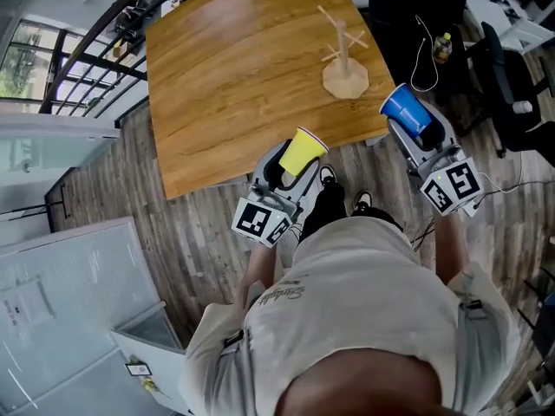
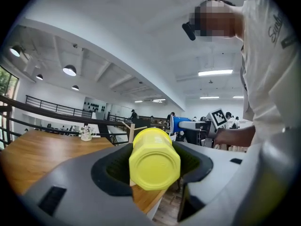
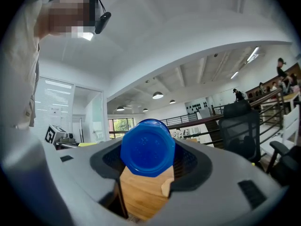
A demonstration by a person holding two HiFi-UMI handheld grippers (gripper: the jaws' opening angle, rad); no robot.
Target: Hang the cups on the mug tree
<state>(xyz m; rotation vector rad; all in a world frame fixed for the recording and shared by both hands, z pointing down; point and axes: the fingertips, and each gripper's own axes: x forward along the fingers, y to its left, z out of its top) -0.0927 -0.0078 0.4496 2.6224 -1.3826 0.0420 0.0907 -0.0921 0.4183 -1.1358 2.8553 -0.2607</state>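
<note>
A wooden mug tree (image 1: 344, 52) stands bare near the right edge of the wooden table (image 1: 225, 76). At the table's near edge my left gripper (image 1: 293, 165) is shut on a yellow cup (image 1: 303, 151), which lies sideways with its bottom toward the gripper camera (image 2: 154, 160). My right gripper (image 1: 414, 125) is shut on a blue cup (image 1: 405, 108) just off the table's right corner, held the same way (image 3: 147, 148). In the left gripper view the mug tree (image 2: 131, 129) shows behind the yellow cup, and the blue cup (image 2: 180, 125) to its right.
Black office chairs (image 1: 513, 85) and a dark desk with a cable and a small bottle (image 1: 443, 47) lie to the right. A railing (image 1: 82, 63) runs along the left. A white cabinet (image 1: 69, 302) stands at the lower left. A small flower pot (image 2: 86, 133) sits at the table's far side.
</note>
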